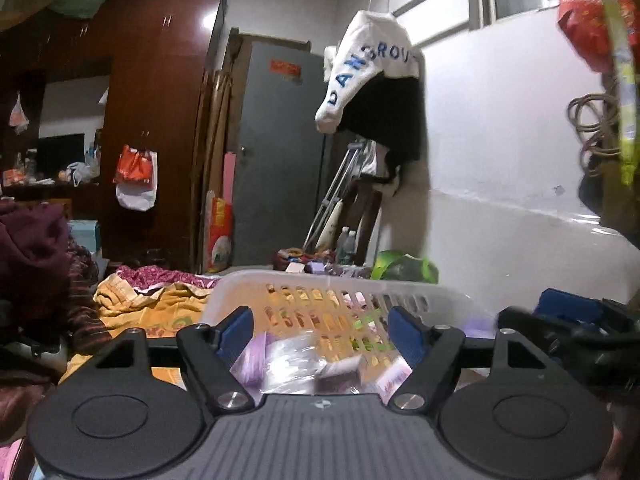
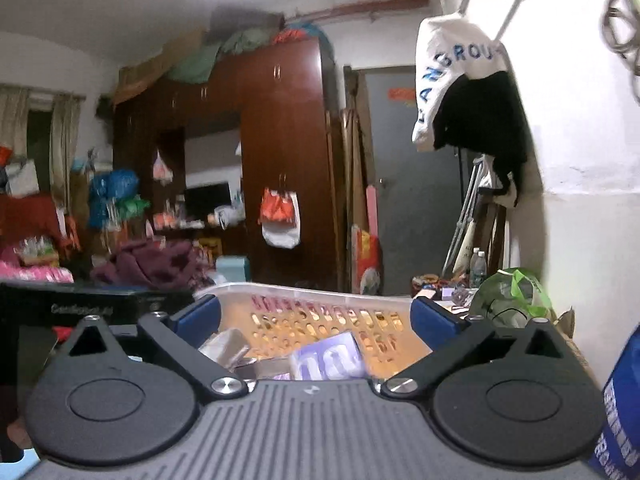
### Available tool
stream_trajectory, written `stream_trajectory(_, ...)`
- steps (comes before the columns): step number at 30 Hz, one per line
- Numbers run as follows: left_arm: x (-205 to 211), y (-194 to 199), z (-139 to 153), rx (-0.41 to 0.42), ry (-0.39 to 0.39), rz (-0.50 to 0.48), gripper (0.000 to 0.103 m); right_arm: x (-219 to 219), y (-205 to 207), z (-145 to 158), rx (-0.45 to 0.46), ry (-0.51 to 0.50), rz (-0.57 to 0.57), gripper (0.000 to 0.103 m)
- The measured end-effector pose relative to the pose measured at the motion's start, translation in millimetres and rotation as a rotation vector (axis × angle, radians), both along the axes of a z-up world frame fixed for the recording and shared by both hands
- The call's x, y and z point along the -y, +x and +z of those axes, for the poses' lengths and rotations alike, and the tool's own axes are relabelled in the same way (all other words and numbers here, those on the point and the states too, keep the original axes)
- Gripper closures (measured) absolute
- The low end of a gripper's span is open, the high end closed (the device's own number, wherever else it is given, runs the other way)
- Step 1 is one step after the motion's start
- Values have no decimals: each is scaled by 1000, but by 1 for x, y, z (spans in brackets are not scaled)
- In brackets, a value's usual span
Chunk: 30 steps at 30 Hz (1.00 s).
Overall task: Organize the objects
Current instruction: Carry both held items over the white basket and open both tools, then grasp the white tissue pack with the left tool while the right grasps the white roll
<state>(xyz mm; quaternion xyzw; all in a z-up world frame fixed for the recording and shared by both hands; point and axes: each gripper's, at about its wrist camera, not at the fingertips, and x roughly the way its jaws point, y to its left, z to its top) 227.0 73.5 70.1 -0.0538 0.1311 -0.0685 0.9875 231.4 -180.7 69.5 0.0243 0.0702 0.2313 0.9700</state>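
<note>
Now both grippers, left gripper [image 1: 322,330] and right gripper [image 2: 314,318], hover fingers spread and empty over the white basket [image 1: 320,282] lower centre, where slippery purple packets [image 2: 328,356] could slide from a shallow pinch.

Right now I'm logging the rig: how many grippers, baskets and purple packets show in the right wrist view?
Grippers: 1, the right gripper, open.
Baskets: 1, the white basket.
Purple packets: 1 clear, the purple packet inside; others too blurred.
Total: 3
</note>
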Motion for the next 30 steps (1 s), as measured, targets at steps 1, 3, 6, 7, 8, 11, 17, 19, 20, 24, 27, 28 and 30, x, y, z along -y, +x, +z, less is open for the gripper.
stream_trajectory(1, -4, -17, -4, 12, 4, -12, 22, 7, -10, -4, -20, 22, 21, 0)
stream_trajectory(3, -9, -51, -15, 17, 18, -8, 17, 16, -29, -20, -62, 47, 79, 0)
stream_trajectory(6, -13, -81, -38, -24, 43, 22, 14, 11, -45, -50, -111, -46, 122, 0)
stream_trajectory(7, -15, -83, -44, -52, 32, 35, 14, 8, -46, -56, -118, -67, 131, 0)
stream_trajectory(8, -17, -86, -51, -82, 11, 42, 15, 3, -46, -63, -134, -89, 136, 3)
stream_trajectory(11, -25, -88, -68, -165, -66, 10, 15, -8, -39, -67, -171, -106, 158, 15)
stream_trajectory(17, -33, -79, -86, -251, -149, -2, 15, -22, -27, -69, -199, -135, 159, 29)
stream_trajectory(19, -35, -76, -92, -282, -180, -10, 16, -21, -23, -72, -225, -124, 160, 33)
stream_trajectory(20, -34, -76, -96, -295, -190, -10, 17, -20, -21, -73, -237, -121, 159, 36)
stream_trajectory(24, -32, -72, -102, -340, -215, 4, 22, -15, -20, -72, -223, -102, 170, 50)
stream_trajectory(27, -30, -67, -101, -335, -221, 41, 37, -14, -21, -72, -216, -107, 179, 53)
stream_trajectory(28, -29, -64, -102, -342, -223, 26, 46, -16, -22, -71, -211, -116, 177, 54)
stream_trajectory(30, -27, -65, -101, -317, -230, -28, 59, -19, -25, -71, -197, -138, 167, 55)
